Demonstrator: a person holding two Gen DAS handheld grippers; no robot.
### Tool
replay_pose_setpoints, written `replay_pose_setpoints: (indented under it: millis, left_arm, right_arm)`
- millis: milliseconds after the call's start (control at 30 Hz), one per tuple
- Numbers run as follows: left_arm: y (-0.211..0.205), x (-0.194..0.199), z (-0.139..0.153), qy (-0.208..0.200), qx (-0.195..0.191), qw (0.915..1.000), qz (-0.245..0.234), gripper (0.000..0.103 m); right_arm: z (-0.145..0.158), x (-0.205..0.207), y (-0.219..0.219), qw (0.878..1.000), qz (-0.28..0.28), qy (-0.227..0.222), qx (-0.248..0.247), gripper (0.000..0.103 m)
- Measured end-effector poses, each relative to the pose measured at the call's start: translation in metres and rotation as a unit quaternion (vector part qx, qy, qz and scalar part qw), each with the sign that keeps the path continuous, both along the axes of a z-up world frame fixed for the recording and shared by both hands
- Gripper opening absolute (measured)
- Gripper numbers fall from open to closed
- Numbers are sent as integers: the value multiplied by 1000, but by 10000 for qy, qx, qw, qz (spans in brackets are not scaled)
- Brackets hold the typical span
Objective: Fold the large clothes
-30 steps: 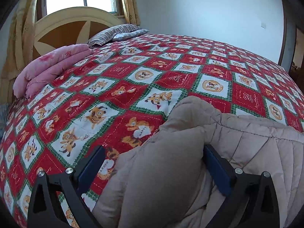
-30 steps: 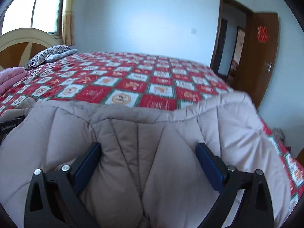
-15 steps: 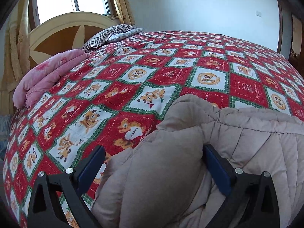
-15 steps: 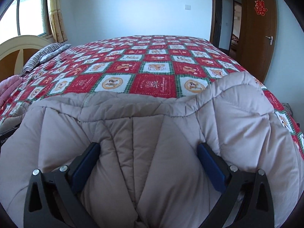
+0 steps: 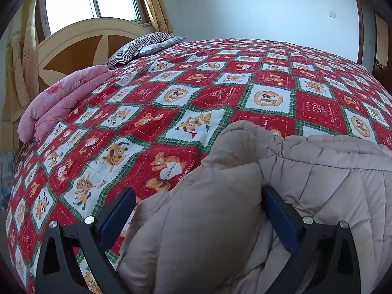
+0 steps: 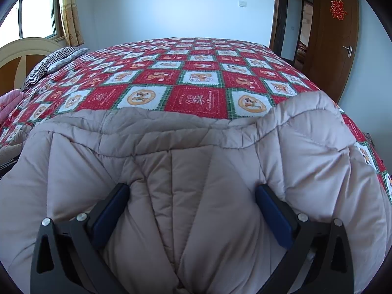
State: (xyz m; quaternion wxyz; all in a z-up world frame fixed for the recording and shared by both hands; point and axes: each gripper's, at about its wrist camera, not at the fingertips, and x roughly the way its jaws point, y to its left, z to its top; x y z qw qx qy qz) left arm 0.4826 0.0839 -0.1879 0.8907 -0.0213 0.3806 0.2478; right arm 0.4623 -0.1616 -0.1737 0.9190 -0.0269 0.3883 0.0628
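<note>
A beige quilted padded coat (image 5: pixel 306 171) lies bunched at the near edge of a bed with a red, white and green cartoon quilt (image 5: pixel 196 93). My left gripper (image 5: pixel 198 203) has its jaws wide, with a thick puffy fold of the coat bulging between the blue pads (image 5: pixel 279 210). My right gripper (image 6: pixel 193 201) stands the same way over the coat's (image 6: pixel 196 161) middle, a wide padded fold filling the gap between its pads (image 6: pixel 272 208). Whether the pads press the fabric is hard to tell.
A folded pink blanket (image 5: pixel 61 98) and a striped pillow (image 5: pixel 137 49) lie by the curved wooden headboard (image 5: pixel 80 41) at the left. A window is behind it. An open brown door (image 6: pixel 335 36) stands at the right beyond the bed's far corner.
Both grippers have risen and tilted a little, so more of the quilt shows beyond the coat. The coat stays between both pairs of pads and its far edge sits lower in view.
</note>
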Motion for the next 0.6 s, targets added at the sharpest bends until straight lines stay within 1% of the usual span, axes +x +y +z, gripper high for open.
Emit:
replay_pose_setpoints:
  millis: [200,600]
  left_arm:
    - [1,-1,-1,-17,-76,10000,-22,102]
    - [0,0,-1,2,-65,10000,-19,102]
  right_arm:
    - [-1,0,1,10000,-6,-3,-40,103]
    - [-3,2,5,9998,-33,20,-186,103]
